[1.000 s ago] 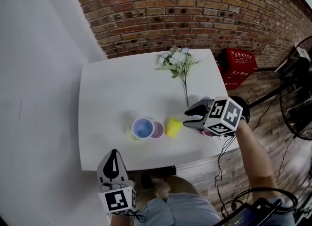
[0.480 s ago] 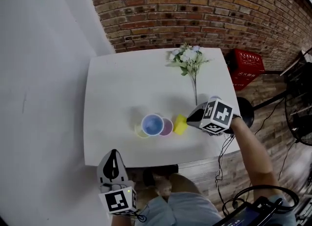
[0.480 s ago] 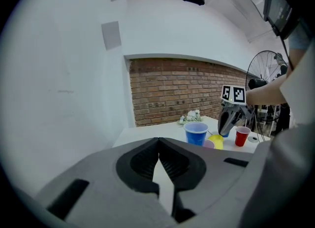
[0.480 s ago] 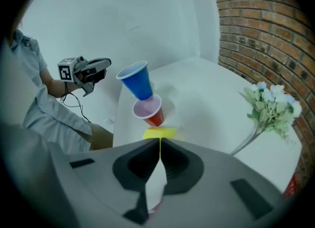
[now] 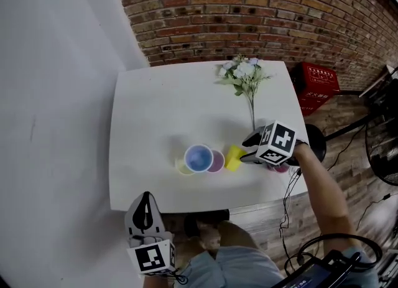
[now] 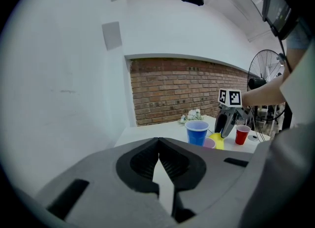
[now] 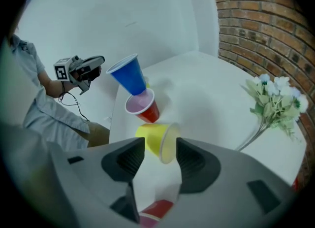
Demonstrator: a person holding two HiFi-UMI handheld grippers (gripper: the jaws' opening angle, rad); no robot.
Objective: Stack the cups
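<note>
A yellow cup (image 5: pixel 234 157) (image 7: pixel 157 141) lies on its side on the white table (image 5: pixel 161 106). My right gripper (image 5: pixel 247 148) (image 7: pixel 160 148) points steeply down at it. Its jaws have just been opening and stand open, with the cup's rim end between the tips, untouched by the pads. Left of it stand a red cup with a pink inside (image 5: pixel 216 161) (image 7: pixel 142 106) and a blue cup (image 5: pixel 198 157) (image 7: pixel 129 74). A pale yellow cup (image 5: pixel 181 168) peeks out beyond the blue one. Another red cup (image 5: pixel 280 167) (image 7: pixel 155 212) stands under the right gripper. My left gripper (image 5: pixel 147 198) (image 6: pixel 158 143) hangs shut and empty off the table's near edge.
A bunch of artificial flowers (image 5: pixel 244 75) (image 7: pixel 275 99) lies at the table's far right. A brick wall (image 5: pixel 261 13) runs behind the table, with a red crate (image 5: pixel 317 84) and a fan (image 5: pixel 382 150) on the floor at the right. The person's knees (image 5: pixel 230 262) are at the near edge.
My right gripper has come down and leftward onto the yellow cup, and its jaws now straddle the cup's rim. The left gripper has stayed in place.
</note>
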